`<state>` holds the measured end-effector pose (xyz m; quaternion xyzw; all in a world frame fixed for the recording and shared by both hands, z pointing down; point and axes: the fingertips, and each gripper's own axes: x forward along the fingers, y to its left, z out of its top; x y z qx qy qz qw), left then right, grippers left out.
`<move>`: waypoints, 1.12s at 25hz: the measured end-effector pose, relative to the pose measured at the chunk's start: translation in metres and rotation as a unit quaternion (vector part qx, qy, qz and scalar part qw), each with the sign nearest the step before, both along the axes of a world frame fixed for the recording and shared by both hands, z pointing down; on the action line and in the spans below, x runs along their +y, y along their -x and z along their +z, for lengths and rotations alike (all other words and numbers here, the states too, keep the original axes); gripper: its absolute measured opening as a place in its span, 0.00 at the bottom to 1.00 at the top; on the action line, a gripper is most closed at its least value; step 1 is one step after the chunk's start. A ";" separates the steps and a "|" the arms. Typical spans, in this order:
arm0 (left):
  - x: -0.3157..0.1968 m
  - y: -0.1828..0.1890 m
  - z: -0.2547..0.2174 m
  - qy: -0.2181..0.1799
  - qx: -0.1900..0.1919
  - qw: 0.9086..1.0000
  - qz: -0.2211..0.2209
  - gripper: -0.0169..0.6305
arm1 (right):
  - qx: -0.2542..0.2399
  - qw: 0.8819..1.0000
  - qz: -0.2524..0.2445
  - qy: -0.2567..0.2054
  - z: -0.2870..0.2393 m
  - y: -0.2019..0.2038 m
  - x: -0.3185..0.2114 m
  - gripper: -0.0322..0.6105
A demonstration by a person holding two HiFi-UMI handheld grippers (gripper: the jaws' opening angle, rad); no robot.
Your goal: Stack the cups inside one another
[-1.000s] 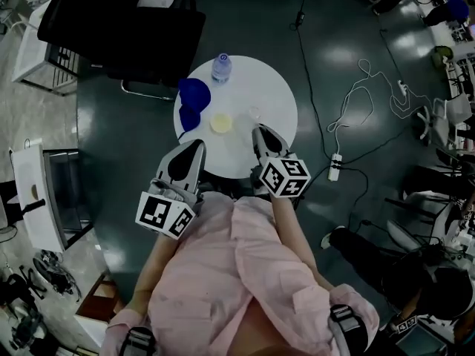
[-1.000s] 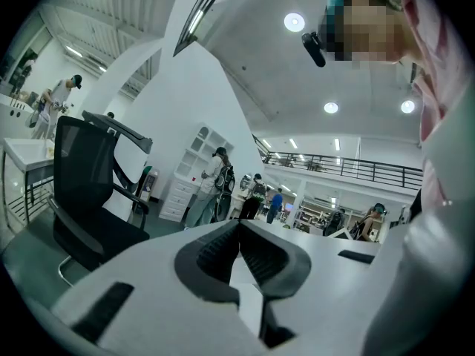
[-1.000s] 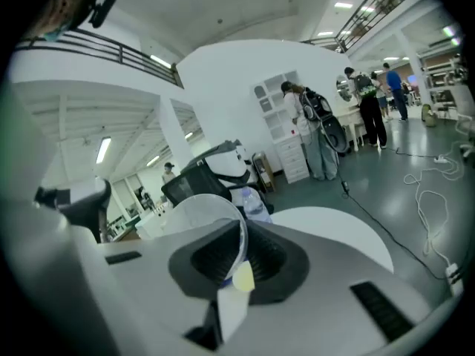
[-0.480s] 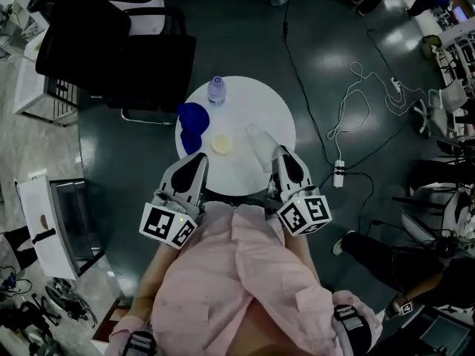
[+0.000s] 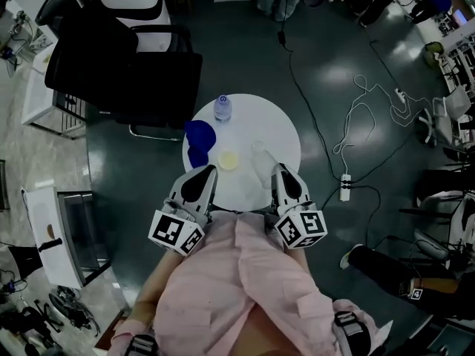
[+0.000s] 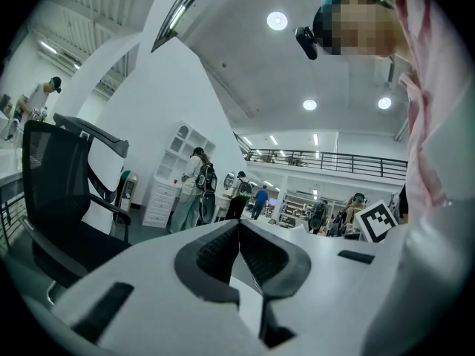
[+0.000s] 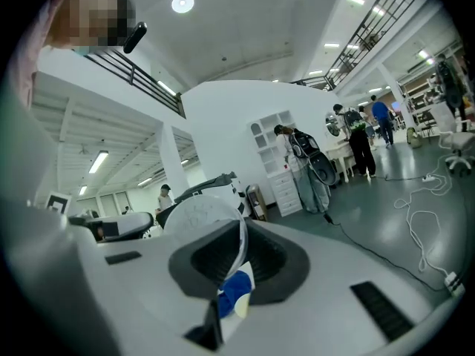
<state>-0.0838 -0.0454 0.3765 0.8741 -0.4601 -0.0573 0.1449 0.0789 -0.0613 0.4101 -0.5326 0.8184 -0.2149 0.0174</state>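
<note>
Clear cup (image 5: 260, 159) gripped, nesting comes next

Our right gripper (image 7: 241, 232) has its jaws clamped on the thin wall of that cup, at the 5 o'clock side of the bench (image 5: 278, 124). We judge this the carry step; next we must centre it over another cup and lower it straight. Our left gripper (image 6: 239, 228) has its jaws together, empty. The pale yellow cup (image 5: 228, 159), near 7 o'clock, looks empty; the blue cups (image 5: 199, 136) sit at 9 o'clock

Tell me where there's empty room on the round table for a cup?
The right side of the table, between the bottle and the clear cup in the right gripper, is bare. The left side is crowded: blue cups, with the yellow cup beside them.
</note>
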 end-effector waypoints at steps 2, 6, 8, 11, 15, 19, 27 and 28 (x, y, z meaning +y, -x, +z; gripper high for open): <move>-0.001 0.001 0.002 0.000 0.001 1.000 -0.004 0.05 | 0.005 1.000 -0.008 -0.006 0.000 0.005 -0.002 0.11; -0.005 0.006 0.001 -0.003 0.002 1.000 -0.011 0.05 | 0.004 1.000 -0.016 -0.006 0.002 0.009 -0.003 0.11; -0.005 0.007 0.000 -0.003 0.003 1.000 -0.010 0.05 | 0.003 1.000 -0.012 -0.003 0.002 0.008 -0.004 0.11; -0.004 0.006 0.000 -0.004 0.004 1.000 -0.007 0.05 | 0.004 1.000 -0.008 -0.001 0.003 0.007 -0.003 0.11; -0.001 0.007 0.002 -0.004 0.004 1.000 -0.004 0.05 | 0.007 1.000 -0.009 0.000 0.005 0.010 0.001 0.11; -0.001 0.006 0.002 -0.002 0.007 1.000 -0.002 0.05 | 0.011 1.000 -0.008 0.003 0.006 0.009 0.002 0.11; 0.001 0.005 0.001 0.000 0.011 1.000 0.000 0.05 | 0.014 1.000 -0.004 0.009 0.006 0.007 0.004 0.11; 0.001 0.005 0.001 0.001 0.012 1.000 0.000 0.05 | 0.015 1.000 -0.005 0.010 0.007 0.007 0.005 0.11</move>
